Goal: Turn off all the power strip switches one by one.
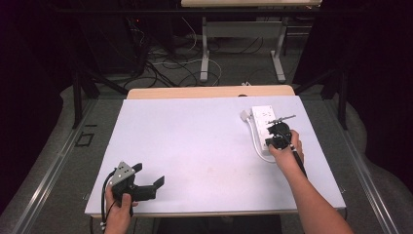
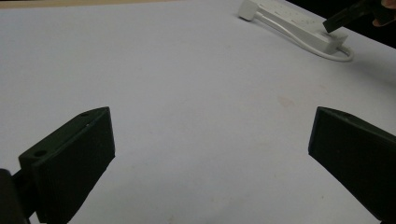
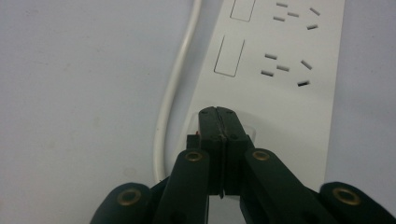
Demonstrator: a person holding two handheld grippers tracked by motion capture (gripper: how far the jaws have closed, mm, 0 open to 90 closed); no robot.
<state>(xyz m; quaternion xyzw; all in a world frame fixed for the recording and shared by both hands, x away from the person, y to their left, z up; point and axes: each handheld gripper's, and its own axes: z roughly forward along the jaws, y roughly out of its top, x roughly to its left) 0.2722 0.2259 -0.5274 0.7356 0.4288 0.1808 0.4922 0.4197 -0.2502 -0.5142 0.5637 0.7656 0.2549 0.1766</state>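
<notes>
Left tool [image 1: 148, 178] spread wide, low over bare bench [image 1: 195, 146]. Right tool [image 3: 222, 122] pinched together, tips on power strip [image 3: 280, 88], beside cord [image 3: 175, 84].

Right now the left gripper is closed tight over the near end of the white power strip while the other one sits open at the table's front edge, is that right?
Not quite: the sides are swapped. In the high view the right gripper is over the power strip, and the right gripper view shows its jaws shut together at the strip's near end. The left gripper sits open near the front edge.
</notes>
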